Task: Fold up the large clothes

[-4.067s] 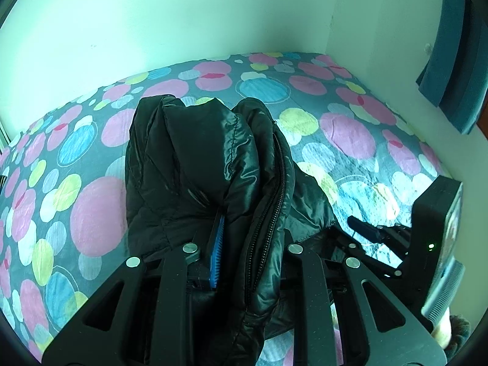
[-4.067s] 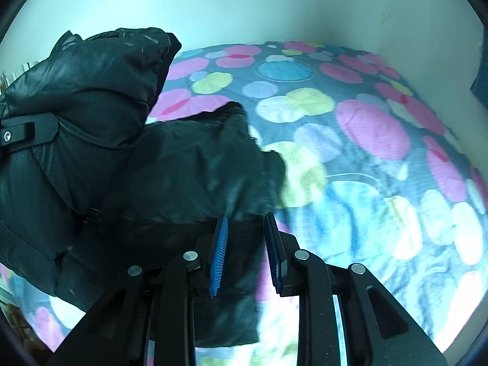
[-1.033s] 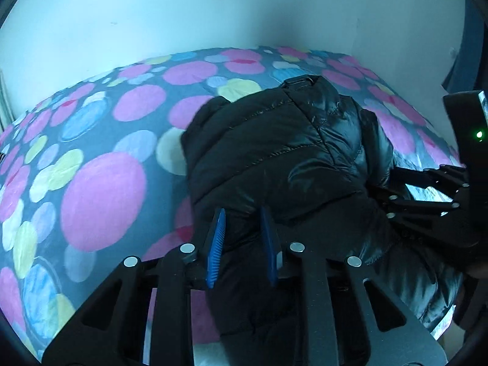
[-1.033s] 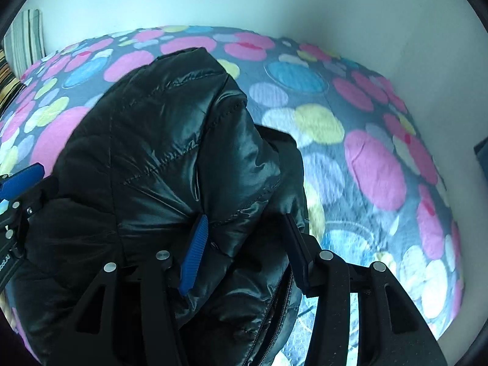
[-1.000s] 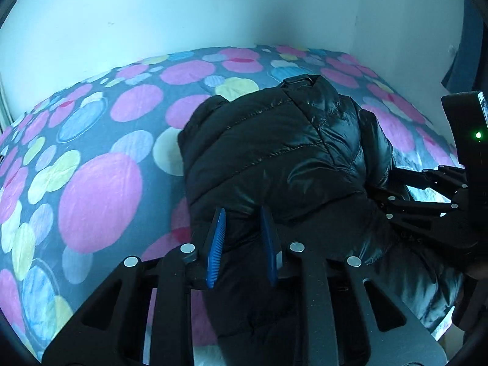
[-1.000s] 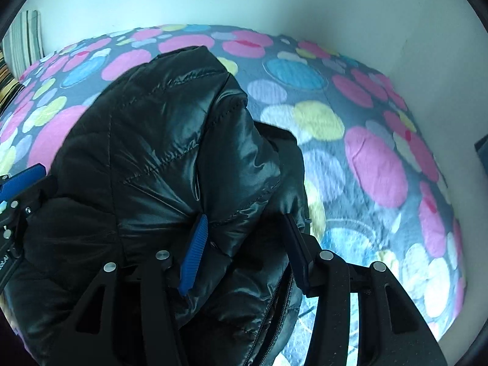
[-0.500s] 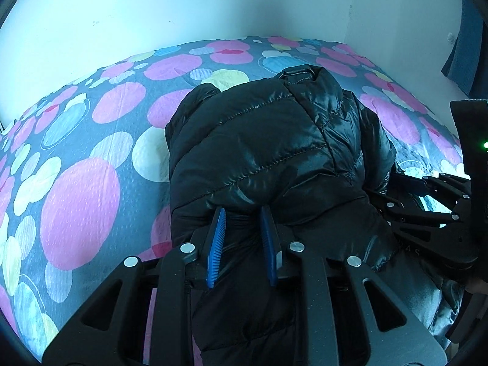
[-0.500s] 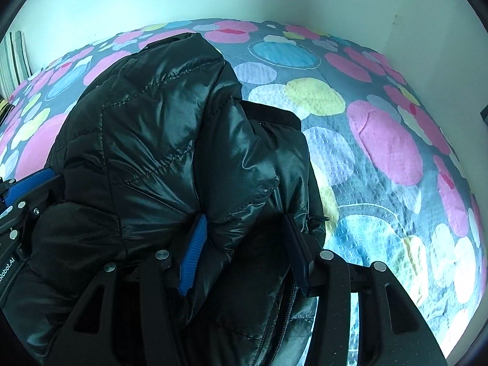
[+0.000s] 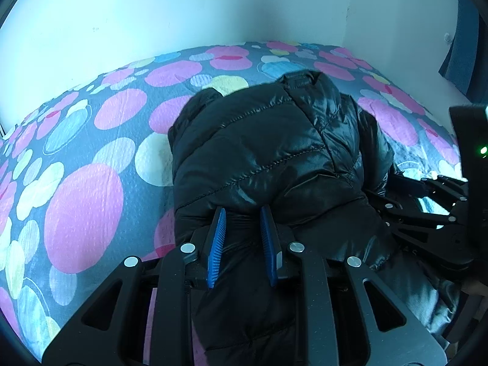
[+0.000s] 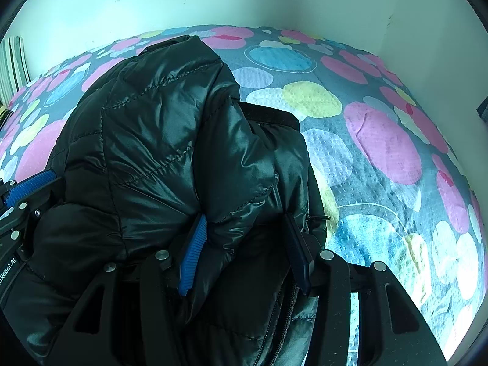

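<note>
At the far left of the right wrist view a striped cloth (image 10: 12,67) shows at the edge of the bedspread (image 9: 82,213), which is grey with pink, blue, yellow and white circles and runs back to a pale wall (image 9: 183,9). In the middle of the bedspread lies the black puffer jacket (image 9: 268,152), folded into a thick shiny bundle with its collar at the far end and a zip showing along its right lower edge. The left gripper (image 9: 242,213) is clamped on a narrow fold of the jacket at the near edge of the bundle, its blue pads (image 9: 217,241) pressing the fabric from both sides. To the right, the right gripper (image 10: 244,222) is closed on a much thicker bunch of the jacket, so its jaws stand further apart, with fabric bulging between them
</note>
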`<action>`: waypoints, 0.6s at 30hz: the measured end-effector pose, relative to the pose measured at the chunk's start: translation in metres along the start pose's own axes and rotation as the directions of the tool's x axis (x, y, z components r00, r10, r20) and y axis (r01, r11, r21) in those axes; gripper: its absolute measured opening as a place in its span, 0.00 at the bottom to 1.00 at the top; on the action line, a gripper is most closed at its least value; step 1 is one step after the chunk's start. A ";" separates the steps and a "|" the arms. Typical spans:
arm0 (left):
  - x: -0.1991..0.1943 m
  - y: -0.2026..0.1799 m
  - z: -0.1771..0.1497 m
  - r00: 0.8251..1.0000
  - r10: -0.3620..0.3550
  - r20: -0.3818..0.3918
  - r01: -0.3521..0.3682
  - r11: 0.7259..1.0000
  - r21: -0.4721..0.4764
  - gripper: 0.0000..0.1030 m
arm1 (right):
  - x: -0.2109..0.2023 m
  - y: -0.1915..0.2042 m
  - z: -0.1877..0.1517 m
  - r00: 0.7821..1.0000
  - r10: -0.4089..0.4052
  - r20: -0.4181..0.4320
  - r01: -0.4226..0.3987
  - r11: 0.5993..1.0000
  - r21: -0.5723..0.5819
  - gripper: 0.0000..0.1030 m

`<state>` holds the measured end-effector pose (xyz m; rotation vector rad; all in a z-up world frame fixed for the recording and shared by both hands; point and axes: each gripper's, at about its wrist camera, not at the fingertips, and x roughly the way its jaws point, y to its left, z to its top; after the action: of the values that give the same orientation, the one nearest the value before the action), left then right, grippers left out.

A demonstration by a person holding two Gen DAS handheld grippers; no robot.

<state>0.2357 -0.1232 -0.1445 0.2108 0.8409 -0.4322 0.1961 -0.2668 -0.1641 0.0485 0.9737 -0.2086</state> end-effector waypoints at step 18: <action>0.020 0.070 -0.008 0.928 -0.368 -0.058 0.332 0.888 -0.319 0.81 | -0.004 -0.003 -0.003 0.999 0.019 0.033 -0.019 1.000 0.016 0.48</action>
<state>0.2731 -0.0640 -0.1642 -0.2104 1.0549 -0.6260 0.1913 -0.2685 -0.1624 0.0693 0.9382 -0.1995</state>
